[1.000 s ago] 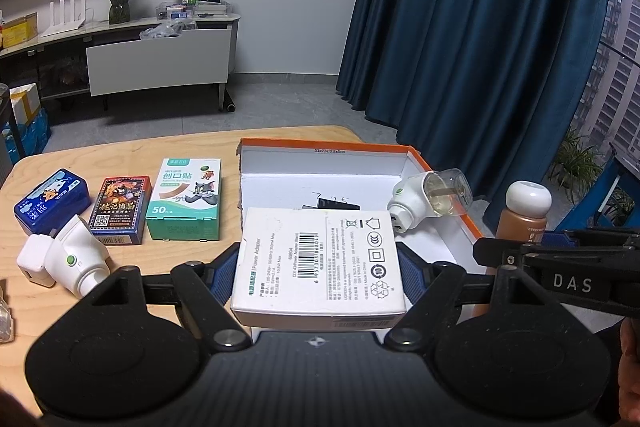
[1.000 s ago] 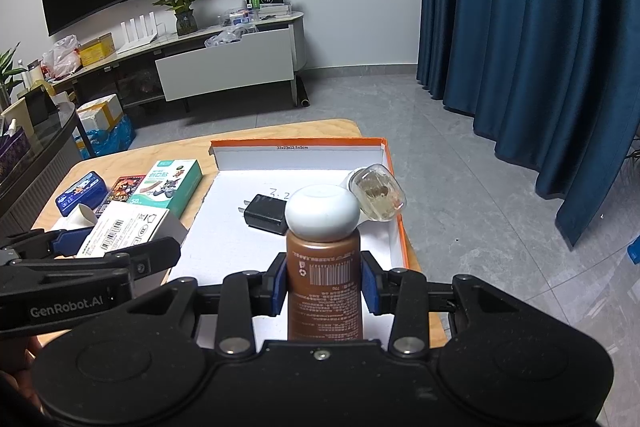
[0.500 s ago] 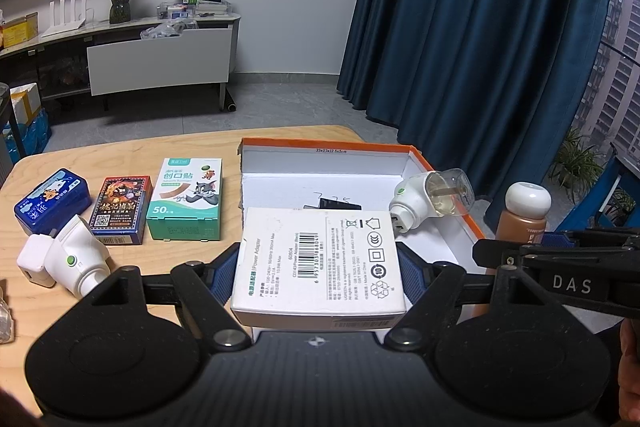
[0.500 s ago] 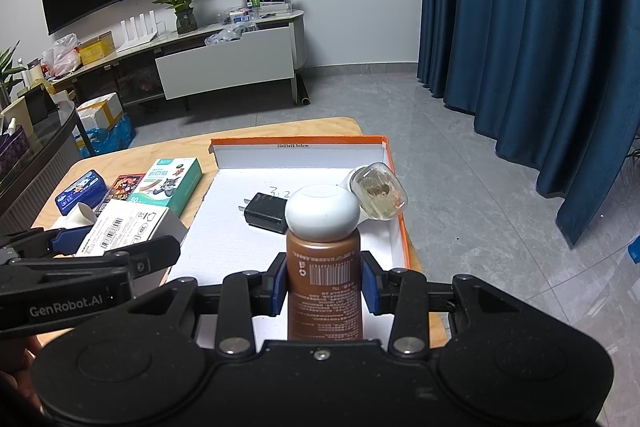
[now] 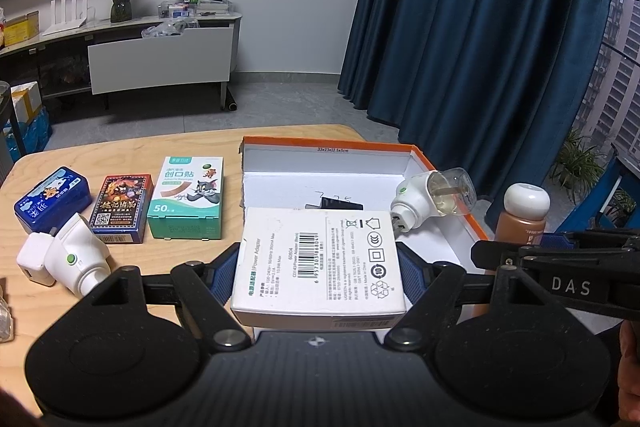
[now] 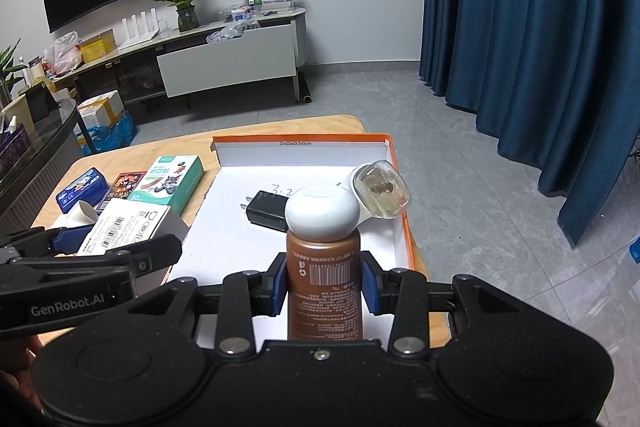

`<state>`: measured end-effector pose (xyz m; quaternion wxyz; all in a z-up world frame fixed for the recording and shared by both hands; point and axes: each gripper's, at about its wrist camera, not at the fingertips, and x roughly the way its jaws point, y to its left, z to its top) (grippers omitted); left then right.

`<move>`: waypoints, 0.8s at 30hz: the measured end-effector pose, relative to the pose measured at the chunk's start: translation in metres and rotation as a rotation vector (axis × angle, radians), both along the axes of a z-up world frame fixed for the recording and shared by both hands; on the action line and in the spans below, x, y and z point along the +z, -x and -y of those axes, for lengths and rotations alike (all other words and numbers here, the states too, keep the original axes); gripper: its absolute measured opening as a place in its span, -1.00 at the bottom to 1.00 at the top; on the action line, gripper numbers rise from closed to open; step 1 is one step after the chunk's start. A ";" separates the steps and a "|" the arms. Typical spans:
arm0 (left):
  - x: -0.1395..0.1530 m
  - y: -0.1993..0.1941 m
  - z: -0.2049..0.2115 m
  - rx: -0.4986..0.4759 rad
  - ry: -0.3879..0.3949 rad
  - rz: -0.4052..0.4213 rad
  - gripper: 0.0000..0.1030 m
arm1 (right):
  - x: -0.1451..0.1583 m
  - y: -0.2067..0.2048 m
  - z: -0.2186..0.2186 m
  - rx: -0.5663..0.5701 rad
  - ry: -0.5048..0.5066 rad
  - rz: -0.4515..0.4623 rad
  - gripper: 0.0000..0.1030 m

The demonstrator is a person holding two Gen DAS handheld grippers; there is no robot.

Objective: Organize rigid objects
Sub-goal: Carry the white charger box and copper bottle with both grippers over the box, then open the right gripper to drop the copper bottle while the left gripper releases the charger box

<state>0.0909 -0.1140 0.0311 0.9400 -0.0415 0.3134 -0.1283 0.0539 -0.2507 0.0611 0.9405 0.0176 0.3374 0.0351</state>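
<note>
My left gripper (image 5: 320, 269) is shut on a white power-adapter box (image 5: 320, 247), label side up, held over the near edge of the orange-rimmed white tray (image 5: 360, 143). Just right of it, my right gripper (image 6: 324, 287) is shut on a brown bottle (image 6: 323, 267) with a white cap, upright above the tray's near right part (image 6: 240, 239). Inside the tray lie a black charger (image 6: 266, 213) and a white plug-in vaporiser with a clear vial (image 6: 380, 195) against the right wall.
On the wooden table left of the tray sit a green plaster box (image 5: 188, 197), a dark card box (image 5: 122, 207), a blue tin (image 5: 52, 199) and a white plug-in device (image 5: 68, 261). The table's edge runs just right of the tray.
</note>
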 end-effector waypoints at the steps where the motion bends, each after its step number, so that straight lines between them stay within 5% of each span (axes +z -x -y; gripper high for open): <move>1: 0.000 0.000 0.000 0.001 0.000 -0.001 0.54 | 0.000 0.000 0.000 0.000 0.000 0.000 -0.11; 24: -0.002 -0.003 0.000 0.004 -0.004 -0.010 0.54 | -0.007 -0.007 -0.001 -0.001 0.006 -0.020 -0.10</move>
